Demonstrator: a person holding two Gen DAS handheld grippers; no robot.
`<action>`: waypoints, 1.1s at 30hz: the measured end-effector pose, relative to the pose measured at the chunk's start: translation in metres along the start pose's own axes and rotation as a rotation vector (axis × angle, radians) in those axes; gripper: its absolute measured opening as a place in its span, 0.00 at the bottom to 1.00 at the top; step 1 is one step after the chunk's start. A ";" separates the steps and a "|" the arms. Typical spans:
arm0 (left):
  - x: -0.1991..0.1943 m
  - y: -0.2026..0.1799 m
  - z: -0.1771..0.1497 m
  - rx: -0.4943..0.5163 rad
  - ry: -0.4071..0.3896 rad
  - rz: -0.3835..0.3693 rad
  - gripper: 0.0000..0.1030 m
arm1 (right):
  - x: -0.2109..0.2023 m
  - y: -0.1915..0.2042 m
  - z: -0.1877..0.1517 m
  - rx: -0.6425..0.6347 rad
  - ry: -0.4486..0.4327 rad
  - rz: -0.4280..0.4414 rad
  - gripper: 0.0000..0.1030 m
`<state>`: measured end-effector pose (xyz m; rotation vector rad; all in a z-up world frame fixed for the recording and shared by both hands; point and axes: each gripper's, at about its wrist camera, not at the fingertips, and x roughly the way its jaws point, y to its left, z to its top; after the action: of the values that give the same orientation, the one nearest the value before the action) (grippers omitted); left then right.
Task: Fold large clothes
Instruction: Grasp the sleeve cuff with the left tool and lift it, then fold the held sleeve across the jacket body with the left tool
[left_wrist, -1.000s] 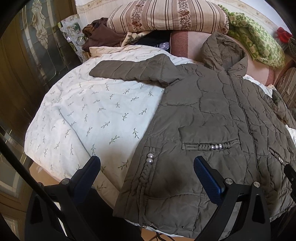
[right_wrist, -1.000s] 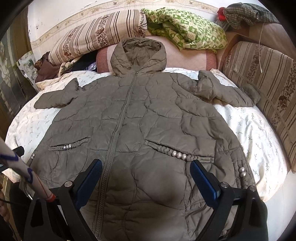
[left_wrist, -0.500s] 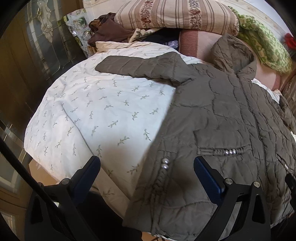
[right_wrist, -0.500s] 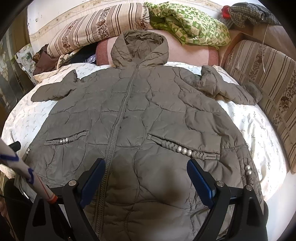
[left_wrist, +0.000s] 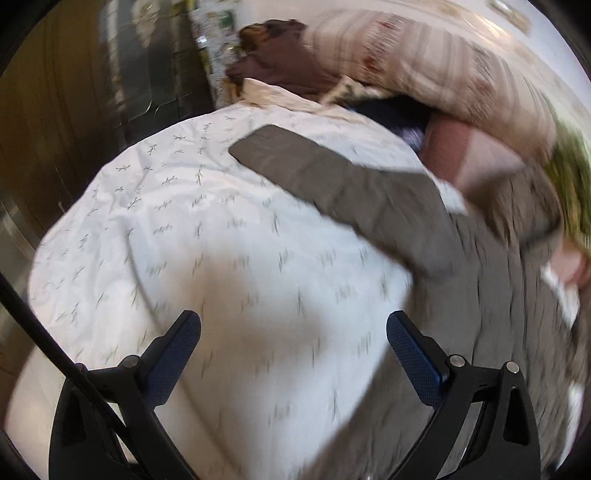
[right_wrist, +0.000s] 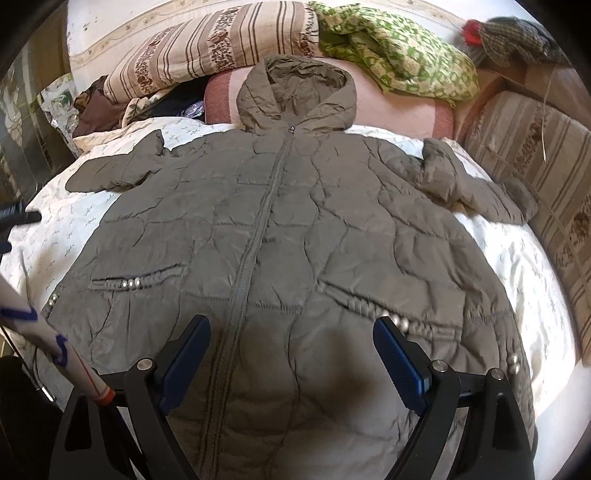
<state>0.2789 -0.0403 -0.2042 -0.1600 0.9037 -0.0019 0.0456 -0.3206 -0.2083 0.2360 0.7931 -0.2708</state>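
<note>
Olive coat (right_wrist: 288, 236) lies flat; your left gripper (left_wrist: 293, 345) has swung left toward its sleeve (left_wrist: 332, 181), and both it and the right gripper (right_wrist: 291, 349) are wide open, empty.

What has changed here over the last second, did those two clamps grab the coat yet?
Not yet. The left gripper has swung left, off the jacket's pocket corner, and now hangs over the flowered sheet facing the jacket's sleeve; its view is blurred by motion. The right gripper has eased forward over the zipper. Both stay open and empty. The jacket lies spread flat as before.
</note>
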 end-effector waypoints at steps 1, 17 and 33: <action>0.009 0.007 0.014 -0.036 0.006 -0.023 0.98 | 0.002 0.001 0.004 -0.001 -0.008 0.001 0.90; 0.185 0.075 0.145 -0.403 0.209 -0.398 0.98 | 0.078 0.003 0.026 0.045 0.062 0.046 0.90; 0.249 0.072 0.176 -0.392 0.212 -0.514 0.98 | 0.102 0.010 0.024 -0.053 0.035 -0.016 0.95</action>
<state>0.5658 0.0379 -0.3018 -0.7654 1.0468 -0.3257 0.1330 -0.3337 -0.2655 0.1849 0.8364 -0.2610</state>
